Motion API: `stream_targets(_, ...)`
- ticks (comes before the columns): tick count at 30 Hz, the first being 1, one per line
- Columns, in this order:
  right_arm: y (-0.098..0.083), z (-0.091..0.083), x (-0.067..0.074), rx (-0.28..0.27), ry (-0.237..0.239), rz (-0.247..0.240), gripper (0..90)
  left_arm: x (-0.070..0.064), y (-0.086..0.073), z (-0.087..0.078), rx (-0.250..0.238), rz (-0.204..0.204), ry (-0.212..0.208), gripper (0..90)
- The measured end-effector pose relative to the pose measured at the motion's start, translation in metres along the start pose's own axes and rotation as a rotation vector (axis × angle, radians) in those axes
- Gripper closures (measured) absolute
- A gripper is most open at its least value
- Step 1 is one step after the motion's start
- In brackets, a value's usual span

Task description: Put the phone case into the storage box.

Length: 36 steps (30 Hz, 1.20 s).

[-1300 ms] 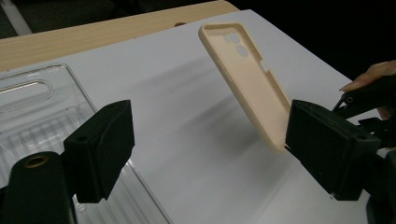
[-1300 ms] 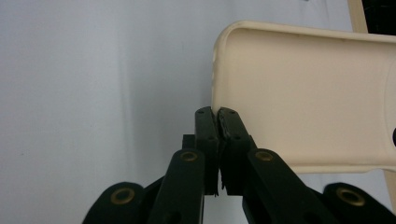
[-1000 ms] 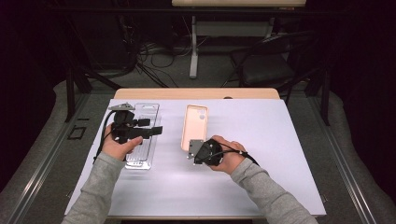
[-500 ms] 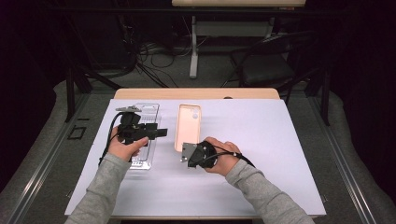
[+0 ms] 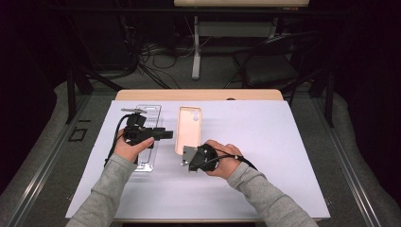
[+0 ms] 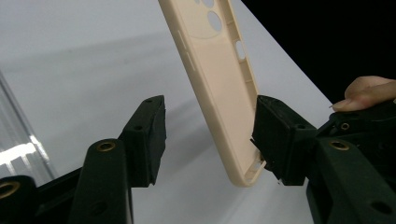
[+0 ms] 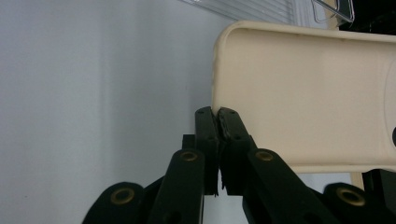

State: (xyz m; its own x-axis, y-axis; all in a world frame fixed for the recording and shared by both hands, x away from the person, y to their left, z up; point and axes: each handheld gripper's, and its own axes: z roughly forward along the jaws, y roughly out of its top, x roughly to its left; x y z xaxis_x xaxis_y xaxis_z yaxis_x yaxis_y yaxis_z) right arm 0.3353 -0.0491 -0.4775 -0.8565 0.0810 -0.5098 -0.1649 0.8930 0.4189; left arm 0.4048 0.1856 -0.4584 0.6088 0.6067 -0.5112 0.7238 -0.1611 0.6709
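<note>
A wide white table (image 5: 293, 156) takes up the lower half of the high view, with a wooden edge (image 5: 198, 94) along its far side and dark floor around it. Left of centre on the white surface lies a clear plastic tray (image 5: 146, 113), long and narrow, partly under the person's left hand (image 5: 127, 149).

Just right of the tray, in the middle of the frame, is the beige phone case (image 5: 189, 130), lying lengthwise toward the far edge, its camera cut-out at the far end. In the left gripper view the case (image 6: 219, 79) shows its raised rim and side slots, hollow side up.

The right gripper (image 5: 191, 158) sits at the case's near end. In the right gripper view its jaws are pressed together on the thin wall of the case (image 7: 303, 93) at the near-left corner, so it has the case pinched by the rim.

The left gripper (image 5: 165, 135) comes in from the left side. Its jaws have just been closing and stand apart, with the case's near end between them; one pad looks to be at the case's rim while the other (image 6: 152, 135) is clear of it, so I'd say nothing is gripped there yet.

The case looks light and soft, likely silicone: it should bend and twist if held by one corner. A pinch across both long edges, near mid-length, seems the steadier hold, since the smooth wall may slip from a thin grip.
</note>
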Motion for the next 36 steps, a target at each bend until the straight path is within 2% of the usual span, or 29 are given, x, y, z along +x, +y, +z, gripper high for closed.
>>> stream_targets(1,0.0,0.0,0.0,0.0,0.0,0.0,87.9,0.0,0.0,0.0,0.0,0.0,0.0,46.5)
stream_targets(2,0.0,0.0,0.0,-0.003,-0.002,-0.002,87.9,0.002,0.001,0.004,0.006,-0.024,-0.031,48.2)
stream_targets(5,0.0,0.001,0.0,-0.004,-0.002,-0.003,87.8,0.003,0.002,0.007,0.004,-0.037,-0.044,49.7)
stream_targets(17,0.001,0.001,0.0,-0.009,-0.004,-0.007,87.8,0.002,0.009,0.022,0.035,-0.039,-0.048,56.0)
stream_targets(23,0.001,0.001,0.001,-0.006,-0.006,-0.008,87.9,0.003,0.01,0.027,0.044,-0.04,-0.021,60.4)
stream_targets(27,0.001,0.0,0.001,-0.014,-0.007,-0.002,87.8,0.006,0.01,0.031,0.051,-0.098,-0.03,60.6)
stream_targets(36,0.002,0.001,0.002,-0.017,-0.008,-0.008,87.8,0.008,0.01,0.033,0.053,-0.117,-0.032,65.2)
